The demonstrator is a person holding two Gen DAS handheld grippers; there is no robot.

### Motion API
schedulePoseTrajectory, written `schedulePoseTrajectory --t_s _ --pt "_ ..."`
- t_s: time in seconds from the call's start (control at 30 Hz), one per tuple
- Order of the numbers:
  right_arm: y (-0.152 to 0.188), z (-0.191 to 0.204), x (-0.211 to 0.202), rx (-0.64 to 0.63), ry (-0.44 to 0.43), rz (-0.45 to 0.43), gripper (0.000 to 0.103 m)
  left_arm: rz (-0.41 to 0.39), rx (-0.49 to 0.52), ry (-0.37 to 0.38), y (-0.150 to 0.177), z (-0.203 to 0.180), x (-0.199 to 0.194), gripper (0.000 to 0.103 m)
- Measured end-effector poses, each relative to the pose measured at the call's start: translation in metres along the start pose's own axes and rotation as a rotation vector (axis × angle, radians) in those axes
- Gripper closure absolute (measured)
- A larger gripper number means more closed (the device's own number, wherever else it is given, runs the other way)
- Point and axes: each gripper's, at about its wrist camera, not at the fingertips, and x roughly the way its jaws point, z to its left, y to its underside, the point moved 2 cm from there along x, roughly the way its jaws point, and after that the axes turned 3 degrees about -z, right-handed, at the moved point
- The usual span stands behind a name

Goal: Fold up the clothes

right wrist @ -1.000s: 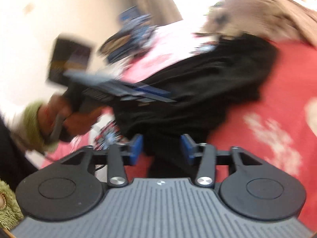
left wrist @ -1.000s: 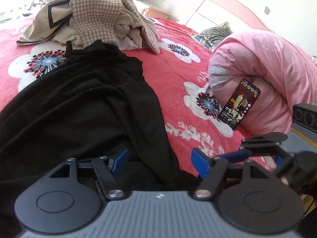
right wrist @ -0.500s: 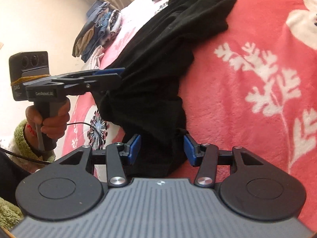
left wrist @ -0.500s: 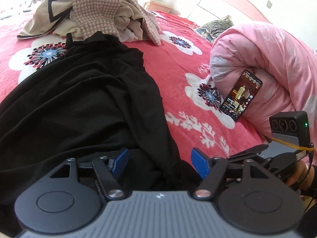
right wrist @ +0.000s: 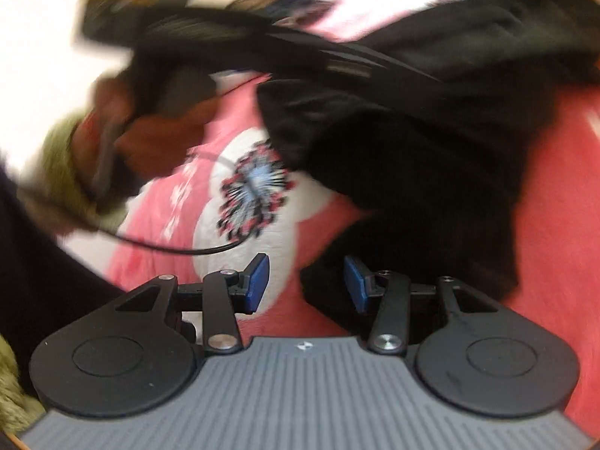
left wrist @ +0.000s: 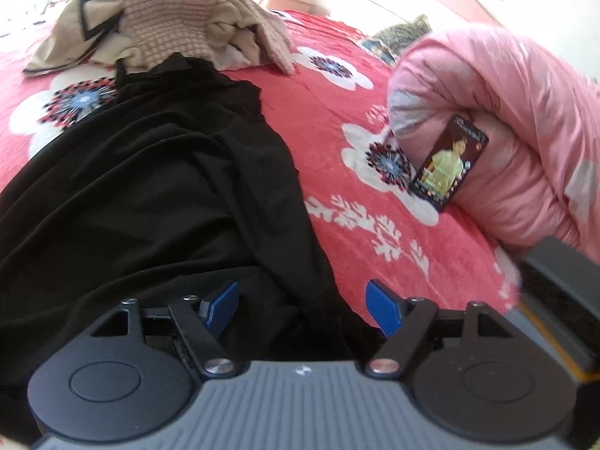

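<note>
On the left of the left wrist view, a black garment (left wrist: 150,195) lies spread over the red flowered bed (left wrist: 337,112), its far end reaching a heap of beige clothes (left wrist: 161,26) at the back. The left claw (left wrist: 302,305) sits low over the garment's near edge; its jaws are opening, with black cloth lying between them but neither blue pad pressing on it, so the claw is released. Further right, a phone (left wrist: 448,163) leans against a rolled pink quilt (left wrist: 506,131).

In the blurred right wrist view, the left hand (right wrist: 120,112) shows at the left, gripping its tool. Right of it, the garment's (right wrist: 431,142) bunched corner lies on the bed (right wrist: 240,232). The right claw (right wrist: 305,285) has its jaws closing, a lip of black cloth near the right-hand pad, though nothing looks pinched; I read it as not yet gripping.

The cloth looks light, thin and limp, probably a little slippery, so it should sag and slide when lifted. A hem or corner is likely the best hold, both claws taking one edge well apart to keep it flat.
</note>
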Motion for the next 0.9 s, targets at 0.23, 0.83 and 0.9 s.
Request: schedulePoseTrajectory --t_s 0.23,0.83,0.9 --pt "-0.007 -0.020 -0.049 0.037 -0.081 0.038 0.057 0.042 0.119 -0.122 0.006 -0.012 0.033 0.061" --pt "-0.101 -0.274 -0.045 0.807 0.203 -0.301 0.048 -0.059 -0.224 -0.058 0.010 0.053 -0.038 0.087" --pt "-0.111 -0.280 -0.038 0.828 0.146 -0.326 0.062 -0.064 -0.244 -0.058 0.015 0.058 -0.046 0.087"
